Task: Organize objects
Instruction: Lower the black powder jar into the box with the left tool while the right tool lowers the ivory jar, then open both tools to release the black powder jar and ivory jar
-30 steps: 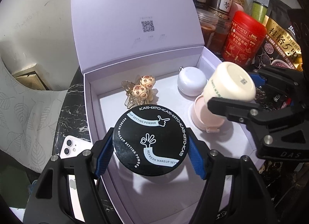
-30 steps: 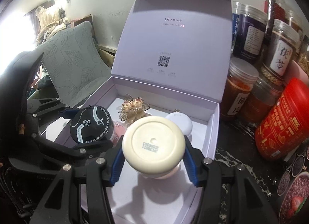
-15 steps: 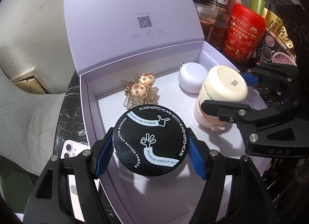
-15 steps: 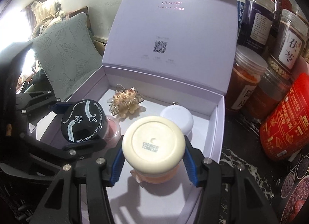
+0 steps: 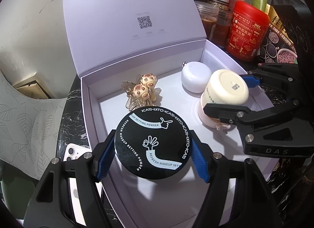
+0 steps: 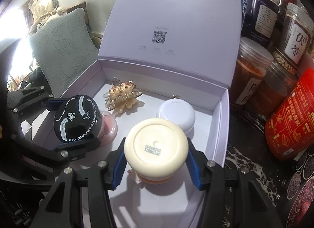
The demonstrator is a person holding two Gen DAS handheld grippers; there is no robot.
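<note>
At the lower middle of the left wrist view, the left gripper (image 5: 153, 154) clamps the black powder jar (image 5: 152, 142) over the open white box (image 5: 94, 114), while at right the right gripper (image 5: 233, 95) grips the cream jar (image 5: 225, 88), upside down, inside this box.

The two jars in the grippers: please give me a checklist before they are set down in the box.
1. Left gripper shut on black jar: ok.
2. Right gripper shut on cream jar: ok.
3. Box lid open: ok.
4. Free floor under black jar: cannot tell.
5. Cream jar clear of white case: cannot tell.
6. Cream jar upright: not ok, base faces up.
</note>
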